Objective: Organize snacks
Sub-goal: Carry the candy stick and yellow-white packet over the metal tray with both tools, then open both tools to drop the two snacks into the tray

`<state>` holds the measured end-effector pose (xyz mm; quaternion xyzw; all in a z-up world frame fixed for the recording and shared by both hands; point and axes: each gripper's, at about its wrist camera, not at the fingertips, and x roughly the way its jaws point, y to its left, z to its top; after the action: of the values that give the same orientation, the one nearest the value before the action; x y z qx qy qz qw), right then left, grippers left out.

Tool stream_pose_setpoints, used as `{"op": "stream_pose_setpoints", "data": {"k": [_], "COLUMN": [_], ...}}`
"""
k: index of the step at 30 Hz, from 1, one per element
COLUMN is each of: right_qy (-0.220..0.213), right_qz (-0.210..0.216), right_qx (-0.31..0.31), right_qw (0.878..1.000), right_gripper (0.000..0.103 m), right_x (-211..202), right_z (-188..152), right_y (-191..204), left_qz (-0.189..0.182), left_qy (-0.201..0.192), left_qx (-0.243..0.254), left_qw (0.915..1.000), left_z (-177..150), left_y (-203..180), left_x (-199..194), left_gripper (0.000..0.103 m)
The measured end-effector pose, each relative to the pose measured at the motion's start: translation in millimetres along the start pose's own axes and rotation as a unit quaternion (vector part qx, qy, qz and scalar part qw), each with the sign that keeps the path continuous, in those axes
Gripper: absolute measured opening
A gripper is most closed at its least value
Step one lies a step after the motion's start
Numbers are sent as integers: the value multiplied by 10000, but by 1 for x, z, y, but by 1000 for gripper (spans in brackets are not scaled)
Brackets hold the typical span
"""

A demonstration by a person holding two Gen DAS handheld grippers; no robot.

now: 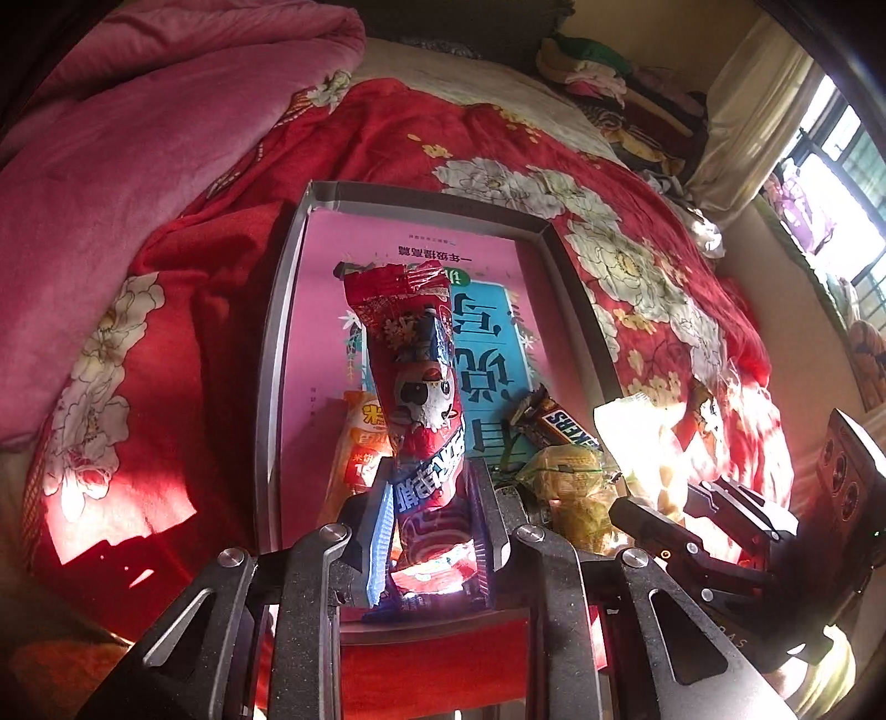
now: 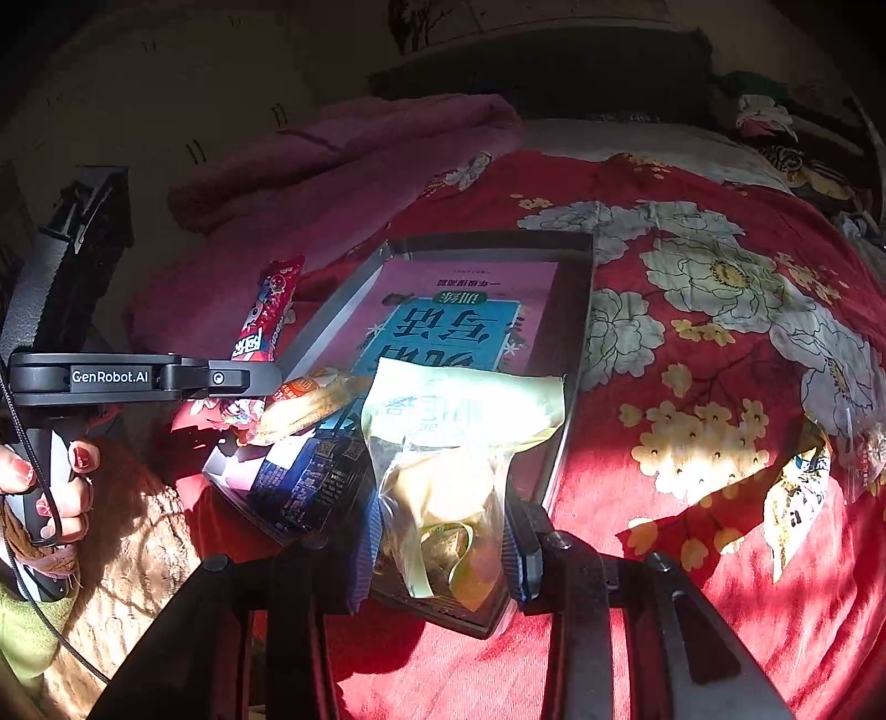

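My left gripper (image 1: 429,531) is clamped on a red snack stick (image 1: 412,354) above the tray (image 1: 271,354); my right gripper (image 2: 443,554) pinches a clear pastry bag (image 2: 448,443). A book (image 1: 326,266), chocolate bar (image 1: 559,423) and orange packet (image 1: 362,437) lie at the tray's near edge.

A bed is filling most of the scene, lying under a red floral quilt (image 1: 554,155), with a pink fleece blanket (image 1: 138,138) bunching up at the far left. Folded clothes (image 1: 609,83) are piling along the far edge against a pale yellow wall (image 1: 681,39). At the right, a barred window (image 1: 847,166) is letting in strong sunlight beside a cream curtain (image 1: 758,111), throwing bright patches across the bedding
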<state>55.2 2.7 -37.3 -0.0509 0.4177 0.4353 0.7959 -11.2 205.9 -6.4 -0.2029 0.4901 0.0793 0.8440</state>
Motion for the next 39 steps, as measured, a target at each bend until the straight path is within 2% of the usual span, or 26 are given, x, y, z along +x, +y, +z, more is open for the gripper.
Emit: {"op": "stream_pose_setpoints", "data": {"k": [8, 14, 19, 24, 39], "right_qy": [112, 8, -77, -113, -377], "right_qz": [14, -1, 1, 4, -151], "right_qx": [42, -28, -14, -9, 119], "right_qw": [9999, 10000, 10000, 9999, 9991], "right_gripper": [39, 48, 51, 51, 58], "right_x": [9, 2, -4, -10, -28], "right_z": [-4, -3, -1, -2, 1], "right_y": [-4, -4, -7, -8, -20], "left_qz": [-44, -55, -127, -175, -422], "left_qy": [264, 313, 318, 253, -183], "left_qx": [310, 358, 345, 354, 480], "left_qw": [9992, 9989, 9988, 9989, 9978], "left_z": [-8, -10, -10, -9, -5], "left_y": [-21, -25, -26, -28, -40], "left_x": [16, 20, 21, 20, 0], "left_gripper": [25, 25, 26, 45, 62]}}
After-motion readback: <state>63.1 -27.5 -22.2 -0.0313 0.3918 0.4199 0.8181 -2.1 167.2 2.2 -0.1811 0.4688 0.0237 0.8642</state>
